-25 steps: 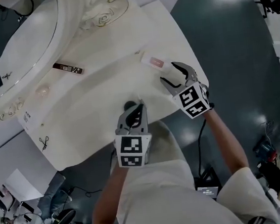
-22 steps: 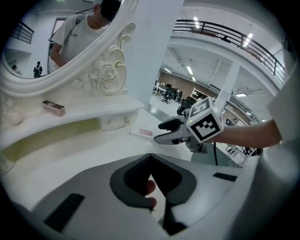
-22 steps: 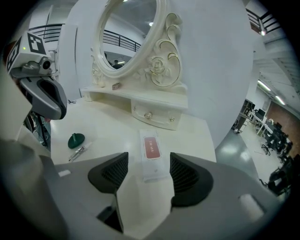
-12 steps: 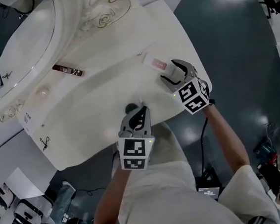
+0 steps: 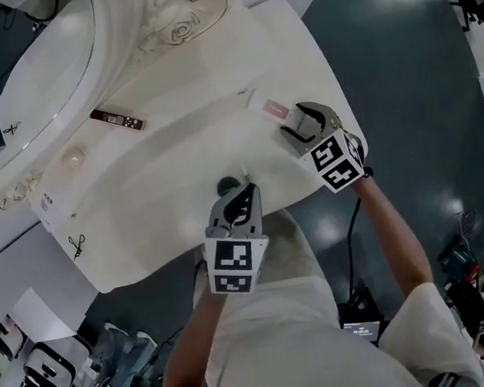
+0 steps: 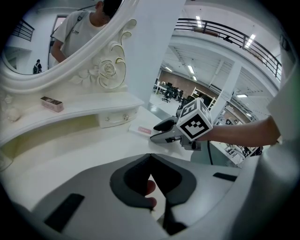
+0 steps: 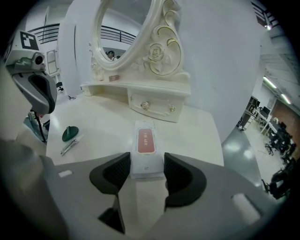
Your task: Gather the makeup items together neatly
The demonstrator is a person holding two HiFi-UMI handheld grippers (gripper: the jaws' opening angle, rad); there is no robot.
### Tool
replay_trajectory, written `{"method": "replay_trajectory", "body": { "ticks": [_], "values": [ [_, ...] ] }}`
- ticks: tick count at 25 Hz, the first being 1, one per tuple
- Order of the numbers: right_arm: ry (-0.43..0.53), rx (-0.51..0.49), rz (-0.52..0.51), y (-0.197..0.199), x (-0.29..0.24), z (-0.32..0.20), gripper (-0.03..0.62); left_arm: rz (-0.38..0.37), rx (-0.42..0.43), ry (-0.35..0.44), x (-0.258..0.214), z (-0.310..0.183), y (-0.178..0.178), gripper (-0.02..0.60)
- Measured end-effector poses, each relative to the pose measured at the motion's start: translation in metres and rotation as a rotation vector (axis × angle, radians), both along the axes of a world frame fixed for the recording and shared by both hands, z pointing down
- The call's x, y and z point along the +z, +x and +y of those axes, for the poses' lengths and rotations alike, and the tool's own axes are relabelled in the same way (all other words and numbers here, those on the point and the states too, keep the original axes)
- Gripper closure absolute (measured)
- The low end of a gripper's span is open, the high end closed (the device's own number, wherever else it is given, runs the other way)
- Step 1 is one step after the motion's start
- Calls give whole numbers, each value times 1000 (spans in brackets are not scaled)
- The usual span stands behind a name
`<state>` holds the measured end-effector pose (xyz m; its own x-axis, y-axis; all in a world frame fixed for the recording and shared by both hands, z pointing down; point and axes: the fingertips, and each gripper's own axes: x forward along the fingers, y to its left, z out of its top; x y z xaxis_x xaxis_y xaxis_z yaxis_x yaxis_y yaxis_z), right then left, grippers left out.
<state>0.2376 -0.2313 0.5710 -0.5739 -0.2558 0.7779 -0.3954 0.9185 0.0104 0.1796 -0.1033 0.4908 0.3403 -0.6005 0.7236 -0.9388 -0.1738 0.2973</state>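
Mirror with ornate carved white frame [image 5: 176,19] stands at the back of the white vanity tabletop [image 5: 156,197]. Flat white rectangular package with red label [image 7: 146,140] lies flat on the tabletop in front of the mirror's base, toward its right side. Right tool [image 7: 146,159] is clamped on the package's near end, with both pads touching its long edges. Dark green round cap-like item [image 7: 70,133] sits on the tabletop further out from the mirror, to the left of the package, and a thin clear stick [image 7: 71,144] lies just beside it. Left tool [image 6: 150,157] hovers close by the green item [image 5: 226,184], its tips closed together; a small reddish bit shows in the gap behind the tips, and I cannot tell what it is. Small dark oblong box [image 5: 116,118] rests on the raised shelf directly under the mirror.
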Motion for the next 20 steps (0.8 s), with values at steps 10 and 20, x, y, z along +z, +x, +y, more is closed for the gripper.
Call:
{"method": "replay_trajectory", "body": {
  "ticks": [10,20],
  "values": [
    [-16,46,-35,-1,-8,7,385,-3,1,10,-6,2,-3,586],
    [16,112,-90,-5,-28,22,391,0,3,20,-9,11,-5,586]
  ]
}}
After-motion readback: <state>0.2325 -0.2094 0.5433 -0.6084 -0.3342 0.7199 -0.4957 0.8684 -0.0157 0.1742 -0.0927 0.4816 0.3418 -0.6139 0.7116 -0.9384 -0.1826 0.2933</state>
